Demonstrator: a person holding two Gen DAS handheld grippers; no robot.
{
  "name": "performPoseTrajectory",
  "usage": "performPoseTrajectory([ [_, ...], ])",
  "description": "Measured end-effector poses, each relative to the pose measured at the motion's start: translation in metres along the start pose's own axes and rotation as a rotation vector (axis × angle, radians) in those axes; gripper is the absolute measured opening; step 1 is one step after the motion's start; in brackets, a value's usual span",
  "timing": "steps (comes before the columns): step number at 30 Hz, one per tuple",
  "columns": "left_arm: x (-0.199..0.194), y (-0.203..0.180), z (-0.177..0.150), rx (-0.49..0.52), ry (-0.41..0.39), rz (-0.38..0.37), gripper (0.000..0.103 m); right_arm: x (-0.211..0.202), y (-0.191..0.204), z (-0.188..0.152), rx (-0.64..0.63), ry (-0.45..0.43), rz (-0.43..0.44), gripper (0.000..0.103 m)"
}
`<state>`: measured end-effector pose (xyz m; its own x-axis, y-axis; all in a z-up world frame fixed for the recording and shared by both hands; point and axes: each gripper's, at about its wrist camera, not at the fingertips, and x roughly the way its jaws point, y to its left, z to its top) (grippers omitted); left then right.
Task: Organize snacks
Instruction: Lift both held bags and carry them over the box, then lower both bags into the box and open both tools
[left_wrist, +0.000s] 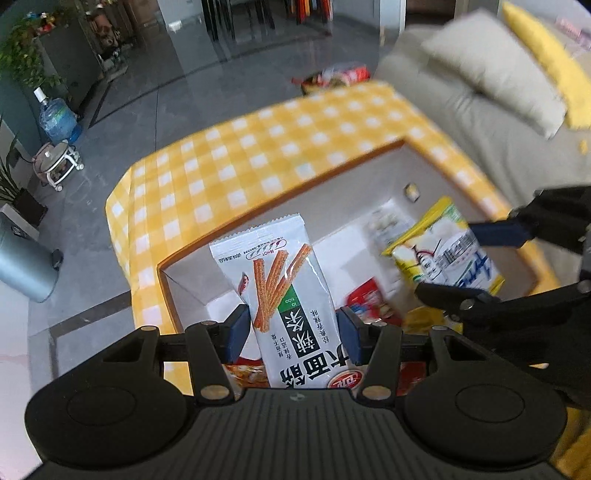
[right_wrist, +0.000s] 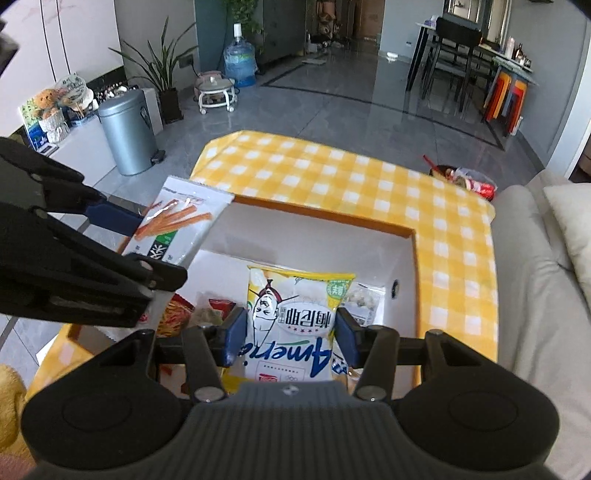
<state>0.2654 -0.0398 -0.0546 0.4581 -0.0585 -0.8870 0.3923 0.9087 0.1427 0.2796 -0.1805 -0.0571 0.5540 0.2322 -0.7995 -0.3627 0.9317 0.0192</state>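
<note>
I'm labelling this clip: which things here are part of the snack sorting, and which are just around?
Job:
white snack packet, in left gripper
yellow chip bag, in right gripper
box

Lying about:
bin
water jug
cushion

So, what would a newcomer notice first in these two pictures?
Two snack packets held over the open white box: the white packet printed with orange sticks in the left gripper, the yellow-and-white packet with blue lettering in the right gripper. Around the box lies a yellow checked cloth.

Glossy plastic snack packets (left_wrist: 288, 295) (right_wrist: 295, 325), matt white box wall (right_wrist: 314, 240).
</note>
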Motion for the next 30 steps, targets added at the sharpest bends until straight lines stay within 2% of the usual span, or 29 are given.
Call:
performPoseTrajectory([
  [5,0.032,0.002,0.004,0.028,0.086,0.031,0.059,0.036,0.001,0.007,-0.024,0.042,0.0,0.05],
  [17,0.085,0.011,0.002,0.028,0.212,0.076,0.059,0.1,-0.001,0.007,-0.076,0.168,-0.013,0.05],
  [25,0.092,0.013,-0.004,0.063,0.225,0.104,0.059,0.119,0.001,-0.001,-0.084,0.243,0.006,0.05],
  [30,0.089,0.014,-0.005,0.067,0.218,0.107,0.065,0.119,0.002,-0.002,-0.085,0.247,0.004,0.05],
])
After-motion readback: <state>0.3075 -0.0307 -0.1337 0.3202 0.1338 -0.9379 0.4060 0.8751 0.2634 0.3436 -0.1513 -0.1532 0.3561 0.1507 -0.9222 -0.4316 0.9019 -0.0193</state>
